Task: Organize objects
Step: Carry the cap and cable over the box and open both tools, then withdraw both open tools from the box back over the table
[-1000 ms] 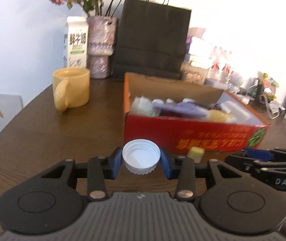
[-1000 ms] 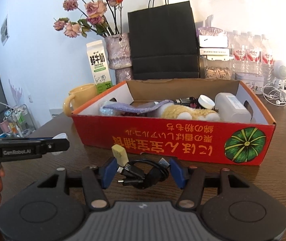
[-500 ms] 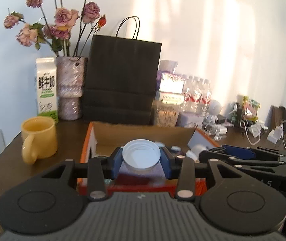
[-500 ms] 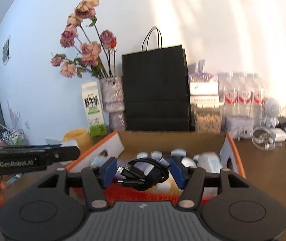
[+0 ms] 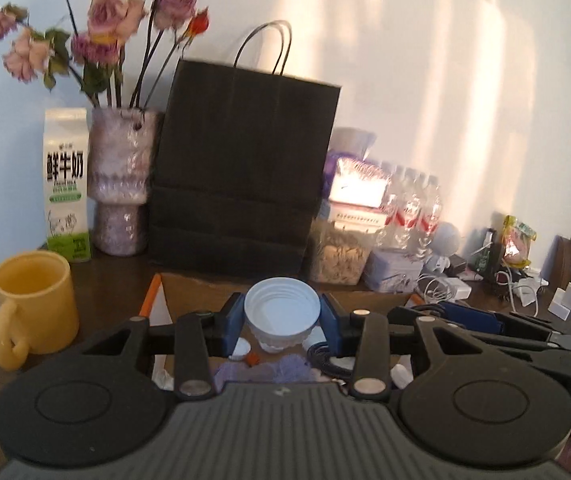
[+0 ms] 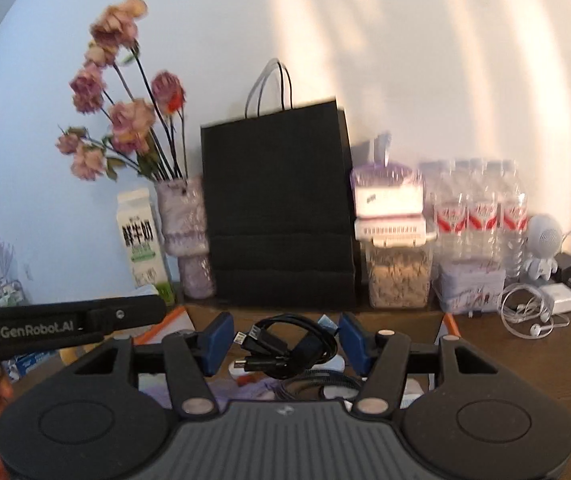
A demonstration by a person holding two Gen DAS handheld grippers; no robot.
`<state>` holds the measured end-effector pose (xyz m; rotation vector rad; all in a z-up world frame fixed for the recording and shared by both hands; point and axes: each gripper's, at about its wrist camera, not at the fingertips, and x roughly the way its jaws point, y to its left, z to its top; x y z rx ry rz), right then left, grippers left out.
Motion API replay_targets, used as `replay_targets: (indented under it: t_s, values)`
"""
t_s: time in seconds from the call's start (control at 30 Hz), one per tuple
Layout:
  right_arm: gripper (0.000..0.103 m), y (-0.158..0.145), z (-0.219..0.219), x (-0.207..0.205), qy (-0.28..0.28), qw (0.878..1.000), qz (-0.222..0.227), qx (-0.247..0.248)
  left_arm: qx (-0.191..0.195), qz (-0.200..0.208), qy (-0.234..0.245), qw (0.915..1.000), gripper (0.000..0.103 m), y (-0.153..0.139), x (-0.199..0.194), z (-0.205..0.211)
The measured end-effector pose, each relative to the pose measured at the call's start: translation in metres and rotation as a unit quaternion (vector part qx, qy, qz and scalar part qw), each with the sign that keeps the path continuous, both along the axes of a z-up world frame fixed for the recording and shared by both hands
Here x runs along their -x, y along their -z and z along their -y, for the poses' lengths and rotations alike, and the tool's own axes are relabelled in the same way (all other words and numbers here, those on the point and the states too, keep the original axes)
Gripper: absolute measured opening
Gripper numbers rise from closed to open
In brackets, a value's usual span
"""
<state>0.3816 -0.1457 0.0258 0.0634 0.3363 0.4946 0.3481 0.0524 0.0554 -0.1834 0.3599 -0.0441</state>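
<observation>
The left gripper [image 5: 282, 322] pinches a white bottle cap [image 5: 282, 312] between its blue pads, open side facing the camera. The right gripper [image 6: 285, 344] pinches a coiled black cable [image 6: 285, 350]. Both loads hang above the orange cardboard box [image 5: 153, 300], directly below and ahead of the fingers. A yellow mug [image 5: 31, 306] stands left of the left gripper.
</observation>
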Motion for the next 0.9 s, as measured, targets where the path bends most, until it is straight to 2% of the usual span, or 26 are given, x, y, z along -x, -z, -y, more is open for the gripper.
replay_targets:
  t_s: [0.13, 0.3, 0.33, 0.37, 0.43, 0.47, 0.53, 0.9]
  values:
    - [0.057, 0.011, 0.001, -0.016, 0.001, 1.000, -0.022, 0.001, -0.005, -0.013, -0.005, 0.9999, 0.041, 0.008, -0.011, -0.004]
    - [0.058, 0.016, 0.001, -0.019, 0.005, 1.000, -0.026, 0.007, -0.011, -0.025, -0.008, 0.9996, 0.041, 0.015, -0.016, -0.004]
    - [0.059, 0.016, 0.001, -0.018, 0.007, 1.000, -0.026, 0.007, -0.015, -0.027, -0.011, 0.9995, 0.047, 0.016, -0.016, -0.003]
    - [0.063, 0.017, 0.001, -0.018, 0.010, 1.000, -0.025, 0.008, -0.017, -0.028, -0.013, 0.9994, 0.064, 0.016, -0.016, -0.003]
    - [0.099, 0.018, 0.001, -0.019, 0.016, 0.999, -0.028, 0.016, -0.023, -0.022, -0.032, 0.9990, 0.091, 0.016, -0.015, -0.003]
    - [0.103, 0.019, 0.001, -0.019, 0.022, 0.999, -0.027, 0.019, -0.031, -0.018, -0.051, 0.9981, 0.102, 0.016, -0.014, -0.003]
    - [0.103, 0.020, 0.003, -0.021, 0.030, 0.999, -0.032, 0.020, -0.038, -0.013, -0.070, 0.9967, 0.103, 0.017, -0.013, -0.003]
    - [0.103, 0.022, 0.003, -0.022, 0.033, 0.998, -0.038, 0.025, -0.034, -0.020, -0.067, 0.9969, 0.103, 0.016, -0.012, -0.004]
